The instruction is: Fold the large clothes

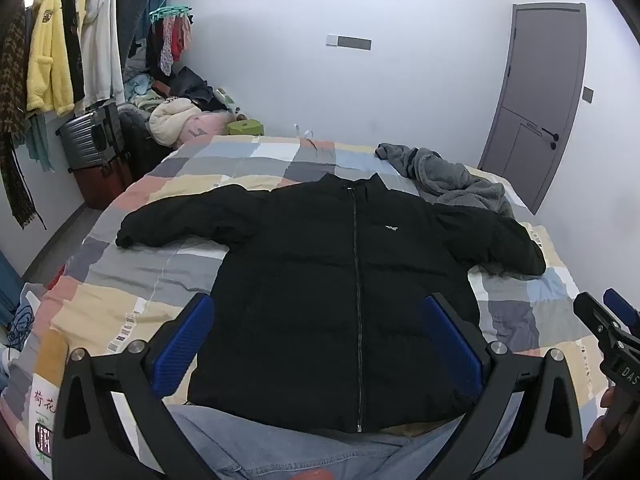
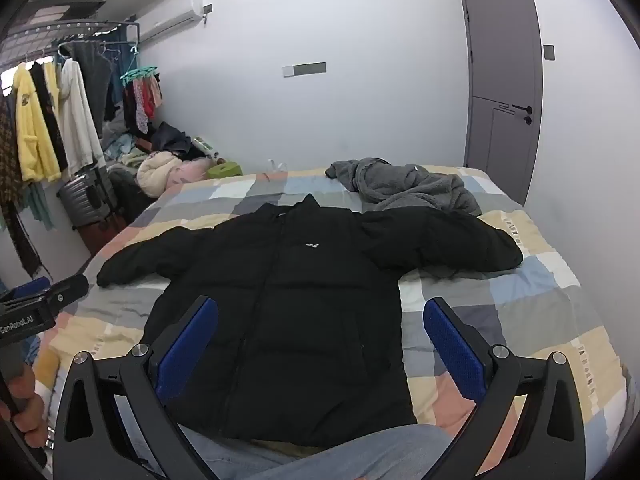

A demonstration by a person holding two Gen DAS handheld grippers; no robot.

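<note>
A large black puffer jacket with a full-length front zipper [image 1: 332,280] lies flat and face up on a bed covered by a patchwork quilt of grey, cream, pink and pale blue squares [image 1: 132,280], and every other thing is placed here by that jacket. Its zipper is closed, its collar points toward the far white wall, and both sleeves are spread out to the sides on the quilt. A small white logo sits on the chest just beside the zipper. Beyond the jacket's right-hand sleeve, touching or nearly touching its shoulder, a crumpled grey fleece garment [image 1: 448,180] lies in a heap. The left gripper [image 1: 320,340] hovers above the jacket's lower half with its blue-padded jaws spread wide and nothing between the pads, the zipper running up between them. The right gripper [image 2: 320,344] hangs over the jacket's hem on the side of the right-hand sleeve, its jaws likewise released and gripping nothing. Nearer than the jacket's hem, light blue denim fabric [image 1: 280,448] fills the bottom of both views. Far beyond the jacket's left-hand sleeve, a rack of hanging clothes [image 1: 68,52] stands against the wall, and a grey door [image 1: 536,92] stands beyond the fleece.
</note>
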